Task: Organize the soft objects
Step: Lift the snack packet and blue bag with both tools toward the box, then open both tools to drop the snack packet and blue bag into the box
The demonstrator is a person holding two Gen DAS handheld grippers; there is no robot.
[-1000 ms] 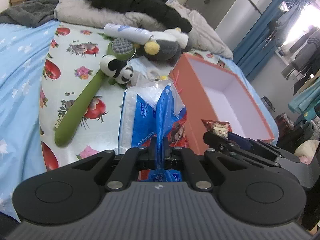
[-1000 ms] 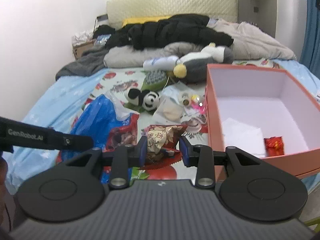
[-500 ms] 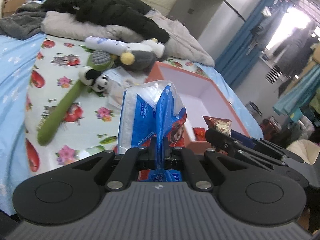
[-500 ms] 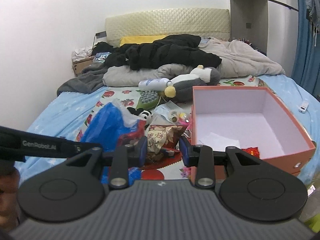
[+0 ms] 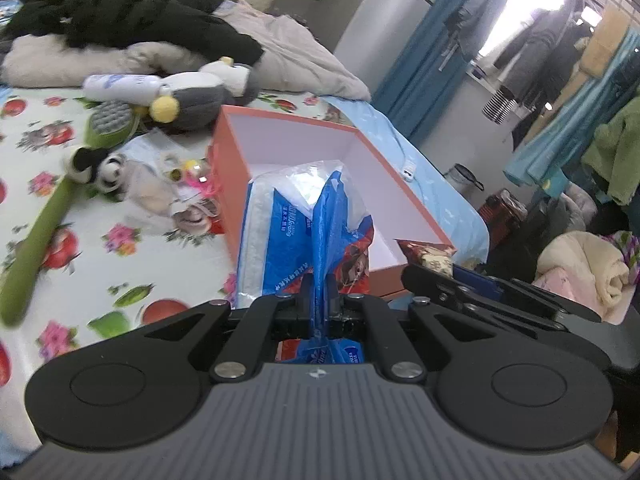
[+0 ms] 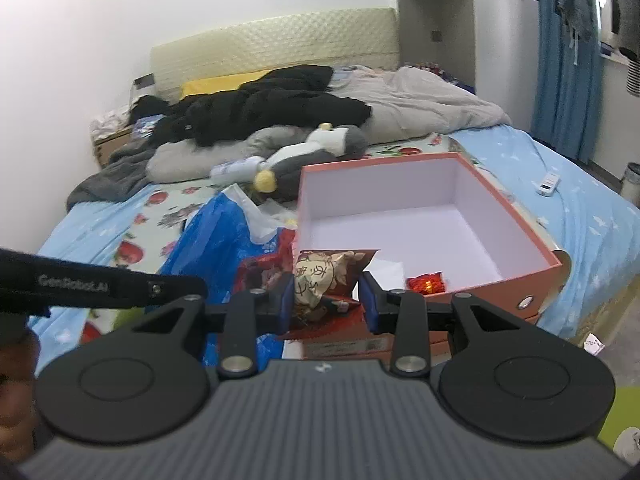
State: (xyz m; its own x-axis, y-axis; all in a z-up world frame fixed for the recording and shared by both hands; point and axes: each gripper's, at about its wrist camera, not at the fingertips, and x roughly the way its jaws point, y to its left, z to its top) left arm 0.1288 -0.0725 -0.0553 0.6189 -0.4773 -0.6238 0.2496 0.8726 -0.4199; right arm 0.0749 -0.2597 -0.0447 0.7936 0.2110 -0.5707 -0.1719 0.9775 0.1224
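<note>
left tool [image 5: 319, 288] pinches blue tissue pack [image 5: 296, 232] | right tool [image 6: 325, 300] grips snack bag [image 6: 320, 276] | both held over orange box [image 6: 532, 236] for dropping in

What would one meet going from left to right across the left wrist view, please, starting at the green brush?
Green brush → panda plush → blue plastic bag in the left gripper → snack packet in the right gripper.

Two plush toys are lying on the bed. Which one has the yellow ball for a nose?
The big grey-and-white plush toy, next to the white bottle near the orange box's far corner. The other, the small black-and-white panda, lies on the green brush handle.
</note>
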